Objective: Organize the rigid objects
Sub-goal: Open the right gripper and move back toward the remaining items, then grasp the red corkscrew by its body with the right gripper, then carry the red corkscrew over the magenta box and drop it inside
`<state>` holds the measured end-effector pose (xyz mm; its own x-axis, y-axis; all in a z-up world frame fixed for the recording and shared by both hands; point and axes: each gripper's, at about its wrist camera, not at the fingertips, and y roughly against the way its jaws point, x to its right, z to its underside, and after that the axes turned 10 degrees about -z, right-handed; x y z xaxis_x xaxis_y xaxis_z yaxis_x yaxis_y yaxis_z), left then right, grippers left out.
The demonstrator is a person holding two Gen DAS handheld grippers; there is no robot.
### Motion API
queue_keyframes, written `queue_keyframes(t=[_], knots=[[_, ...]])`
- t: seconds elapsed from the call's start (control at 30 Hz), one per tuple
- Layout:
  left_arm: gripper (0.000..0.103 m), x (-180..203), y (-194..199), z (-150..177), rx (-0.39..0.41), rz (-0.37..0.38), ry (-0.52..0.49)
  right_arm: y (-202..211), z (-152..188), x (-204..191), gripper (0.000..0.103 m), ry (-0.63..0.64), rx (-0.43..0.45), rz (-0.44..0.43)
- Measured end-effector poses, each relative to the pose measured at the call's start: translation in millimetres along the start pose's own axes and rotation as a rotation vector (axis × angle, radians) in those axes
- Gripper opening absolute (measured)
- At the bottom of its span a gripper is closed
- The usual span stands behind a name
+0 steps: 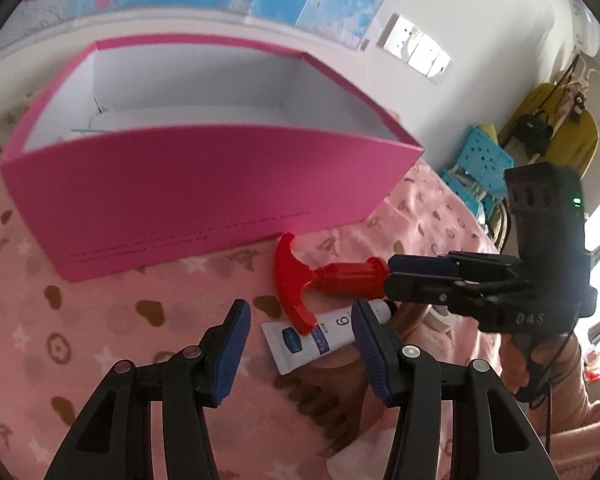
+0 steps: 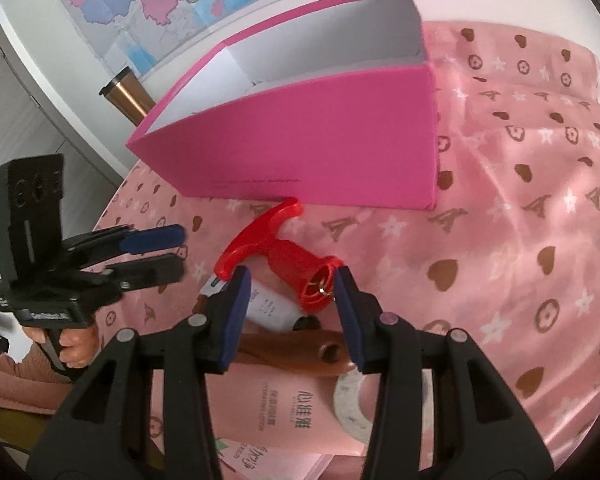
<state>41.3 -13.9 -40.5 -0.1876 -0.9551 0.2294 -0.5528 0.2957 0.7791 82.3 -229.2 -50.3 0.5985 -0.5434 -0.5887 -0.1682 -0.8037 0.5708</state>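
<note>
A red T-handled plastic tool (image 1: 332,276) (image 2: 284,248) lies on the pink cloth in front of an open pink box (image 1: 204,196) (image 2: 320,148). A white tube (image 1: 320,338) (image 2: 270,306) lies just nearer than it. My left gripper (image 1: 300,312) (image 2: 182,250) hovers open over the tube, pressing on nothing. My right gripper (image 2: 292,280) (image 1: 390,278) is open, with the tool's round end between its fingertips, close to the right finger (image 2: 350,312); I see no squeeze. The box floor is mostly hidden by its front wall.
A brown wooden piece (image 2: 300,346), a pink printed packet (image 2: 284,404) and a tape roll (image 2: 350,408) lie under the right gripper. A brass-coloured cylinder (image 2: 128,96) stands behind the box. Blue baskets (image 1: 480,160) and hung coats (image 1: 556,128) are beyond the cloth's edge.
</note>
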Motion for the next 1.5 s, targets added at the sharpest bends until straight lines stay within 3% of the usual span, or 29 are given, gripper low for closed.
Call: queue_keyframes(t=[0.67,1.5], knots=[[0.049,11,-46,-17,-0.115,0.064,-0.001,-11,-3,3,0.037,0.015,-0.01,0.03],[0.049,18,-19,-9,-0.04,0.04,-0.004,7,-7,-9,0.037,0.041,0.057,-0.016]])
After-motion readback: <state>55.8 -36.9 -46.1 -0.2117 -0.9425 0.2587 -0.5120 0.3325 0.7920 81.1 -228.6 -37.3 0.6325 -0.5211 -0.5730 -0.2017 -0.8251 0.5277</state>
